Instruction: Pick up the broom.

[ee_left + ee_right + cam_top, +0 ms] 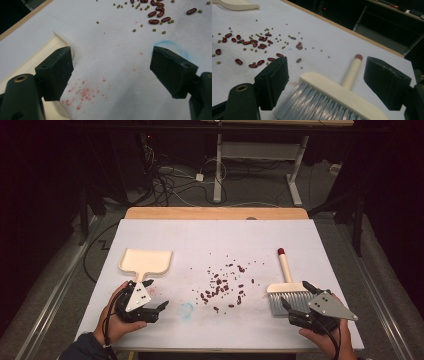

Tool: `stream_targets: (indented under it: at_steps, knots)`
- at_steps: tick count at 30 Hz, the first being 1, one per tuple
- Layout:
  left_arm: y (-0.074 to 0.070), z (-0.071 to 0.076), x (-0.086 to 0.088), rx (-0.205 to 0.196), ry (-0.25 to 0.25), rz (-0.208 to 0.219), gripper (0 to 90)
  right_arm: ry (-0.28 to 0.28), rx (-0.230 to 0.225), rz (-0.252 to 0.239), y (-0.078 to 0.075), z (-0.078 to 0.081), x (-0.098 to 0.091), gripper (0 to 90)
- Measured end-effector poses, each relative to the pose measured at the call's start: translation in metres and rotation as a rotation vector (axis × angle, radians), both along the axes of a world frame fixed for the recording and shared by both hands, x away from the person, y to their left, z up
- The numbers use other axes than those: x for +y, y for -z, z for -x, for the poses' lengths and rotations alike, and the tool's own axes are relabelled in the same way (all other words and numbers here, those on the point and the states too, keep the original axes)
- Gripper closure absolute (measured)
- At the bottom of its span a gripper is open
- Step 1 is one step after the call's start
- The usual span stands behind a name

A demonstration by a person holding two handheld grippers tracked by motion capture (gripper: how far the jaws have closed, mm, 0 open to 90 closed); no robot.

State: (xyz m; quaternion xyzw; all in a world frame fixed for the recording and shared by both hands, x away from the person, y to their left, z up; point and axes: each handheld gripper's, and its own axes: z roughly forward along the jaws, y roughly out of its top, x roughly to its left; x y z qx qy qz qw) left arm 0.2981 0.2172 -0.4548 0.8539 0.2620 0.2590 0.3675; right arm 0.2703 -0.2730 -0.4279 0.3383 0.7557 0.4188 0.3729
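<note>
**Both grippers poised to pick up brush and dustpan**

The step in hand looks like the reach. The left gripper, jaws spread and empty, sits at lower left just below the dustpan. The right gripper, jaws spread, flanks the brush at lower right without pinching it. Next, each likely needs to close on its tool. Count: one dustpan, one brush, and several dozen scattered beans at centre, too many to count exactly.

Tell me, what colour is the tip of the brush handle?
Red, on the cream brush handle's tip; clearest in the right gripper view.
</note>
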Motion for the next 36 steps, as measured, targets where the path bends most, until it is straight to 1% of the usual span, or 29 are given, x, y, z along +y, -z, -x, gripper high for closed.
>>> stream_targets:
  at_steps: [2, 5, 8, 10, 11, 13, 14, 15, 16, 17, 19, 20, 22, 24, 25, 26, 27, 28, 29, 30, 31, 32, 33, 36]
  knots:
    - [0.000, 0.000, -0.002, 0.001, 0.007, 0.006, 18.3, 0.007, 0.004, 0.002, 0.001, -0.001, -0.001, 20.9]
    - [0.001, 0.001, -0.005, 0.002, 0.024, -0.002, 19.2, 0.013, 0.018, 0.010, 0.004, -0.003, -0.002, 21.0]
    - [0.003, 0.002, -0.007, 0.007, 0.038, -0.013, 19.7, 0.011, 0.016, 0.006, 0.003, -0.005, 0.000, 21.0]
    - [0.005, 0.002, -0.008, 0.010, 0.037, -0.021, 20.2, 0.010, 0.008, 0.020, 0.002, -0.007, 0.001, 21.3]
    - [0.005, 0.003, -0.008, 0.010, 0.035, -0.020, 20.2, 0.011, 0.015, 0.020, 0.002, -0.009, 0.002, 21.4]
    - [0.004, 0.003, -0.008, 0.011, 0.033, -0.016, 20.5, 0.021, 0.021, 0.046, -0.001, -0.013, 0.002, 22.7]
    - [0.004, 0.004, -0.008, 0.011, 0.034, -0.018, 20.5, 0.026, 0.040, 0.049, -0.002, -0.016, 0.001, 23.6]
    - [0.004, 0.005, -0.008, 0.012, 0.035, -0.019, 20.6, 0.029, 0.072, 0.053, -0.005, -0.021, 0.001, 23.4]
    - [0.005, 0.005, -0.008, 0.012, 0.038, -0.024, 20.6, 0.026, 0.091, 0.067, -0.007, -0.026, 0.001, 23.8]
    - [0.005, 0.005, -0.008, 0.014, 0.038, -0.027, 20.6, 0.036, 0.111, 0.078, -0.010, -0.031, 0.001, 24.8]
    - [0.005, 0.004, -0.008, 0.017, 0.038, -0.029, 20.6, 0.092, 0.171, 0.107, -0.015, -0.047, 0.002, 25.1]
    - [0.006, 0.004, -0.008, 0.020, 0.035, -0.031, 20.6, 0.121, 0.198, 0.109, -0.017, -0.054, 0.001, 25.2]
    - [0.006, 0.004, -0.008, 0.024, 0.036, -0.031, 20.6, 0.180, 0.307, 0.102, -0.021, -0.074, 0.000, 25.2]
    - [0.006, 0.004, -0.008, 0.026, 0.036, -0.031, 20.7, 0.210, 0.409, 0.064, -0.024, -0.094, -0.003, 25.6]
    - [0.007, 0.004, -0.008, 0.027, 0.036, -0.030, 20.8, 0.222, 0.456, 0.054, -0.025, -0.106, -0.005, 24.7]
    - [0.007, 0.004, -0.008, 0.030, 0.036, -0.030, 20.8, 0.229, 0.470, 0.045, -0.026, -0.116, -0.006, 25.3]
    - [0.007, 0.004, -0.008, 0.030, 0.036, -0.030, 20.8, 0.238, 0.472, 0.040, -0.027, -0.125, -0.008, 26.4]
    - [0.007, 0.004, -0.008, 0.031, 0.036, -0.030, 20.8, 0.238, 0.472, 0.040, -0.027, -0.125, -0.008, 26.4]
    - [0.007, 0.003, -0.008, 0.025, 0.036, -0.034, 20.9, 0.271, 0.508, 0.021, -0.026, -0.142, -0.011, 26.1]
    - [0.008, 0.003, -0.007, 0.028, 0.035, -0.037, 20.9, 0.266, 0.524, 0.001, -0.024, -0.150, -0.012, 27.7]
    - [0.008, 0.003, -0.007, 0.028, 0.035, -0.037, 20.9, 0.266, 0.524, 0.001, -0.024, -0.150, -0.012, 27.7]
    - [0.009, 0.003, -0.006, 0.028, 0.031, -0.040, 21.0, 0.275, 0.566, -0.005, -0.014, -0.163, -0.011, 28.8]
    - [0.009, 0.004, -0.006, 0.035, 0.028, -0.039, 21.0, 0.285, 0.583, 0.005, -0.008, -0.169, -0.009, 31.0]
    - [0.008, 0.005, -0.005, 0.033, 0.026, -0.039, 21.1, 0.302, 0.650, 0.030, 0.011, -0.181, -0.002, 35.0]
